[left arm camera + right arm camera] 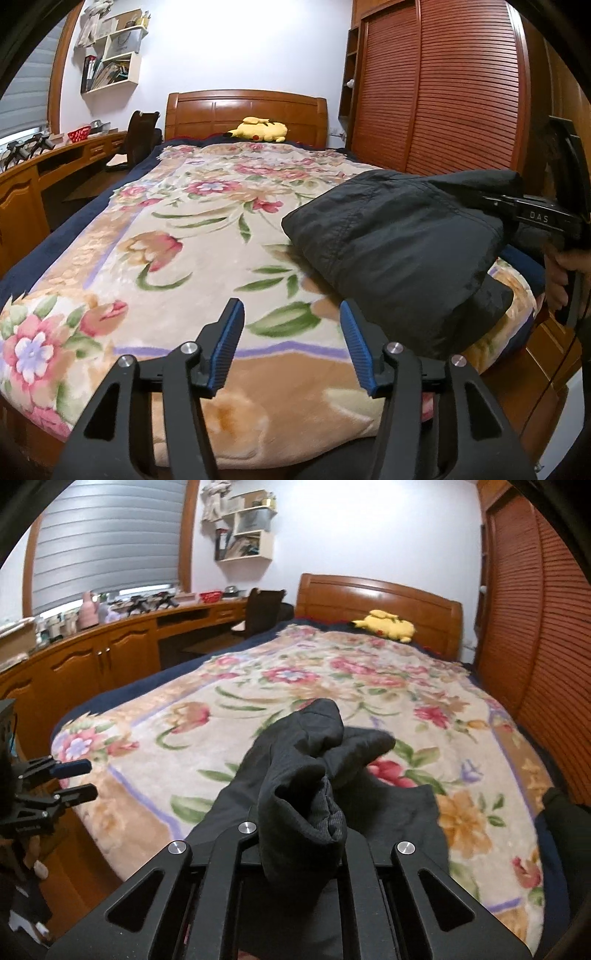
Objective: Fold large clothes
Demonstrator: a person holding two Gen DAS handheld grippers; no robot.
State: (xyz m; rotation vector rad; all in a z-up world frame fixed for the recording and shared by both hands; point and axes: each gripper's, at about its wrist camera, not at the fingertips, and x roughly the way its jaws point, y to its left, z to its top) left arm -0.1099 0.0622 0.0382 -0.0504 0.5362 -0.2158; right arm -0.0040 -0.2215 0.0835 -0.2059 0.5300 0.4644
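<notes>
One bulky black padded jacket (399,254) lay mostly folded near the bed's foot corner by the wardrobe side. Its bunched edge was clamped in the right gripper (301,834); the left gripper (291,339) hovered parted and empty, so tidying seemingly remained.

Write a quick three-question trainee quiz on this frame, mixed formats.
1. True or false: the left gripper holds the black jacket.
2. What has the right gripper clamped? A) the yellow plush toy B) a bunched fold of the jacket C) the floral blanket
3. Fill in: the plush toy lies at the bed's ____, near the wooden headboard.

Key
1. False: its blue-padded fingers stand apart over the blanket, nothing between them.
2. B
3. Head
</notes>
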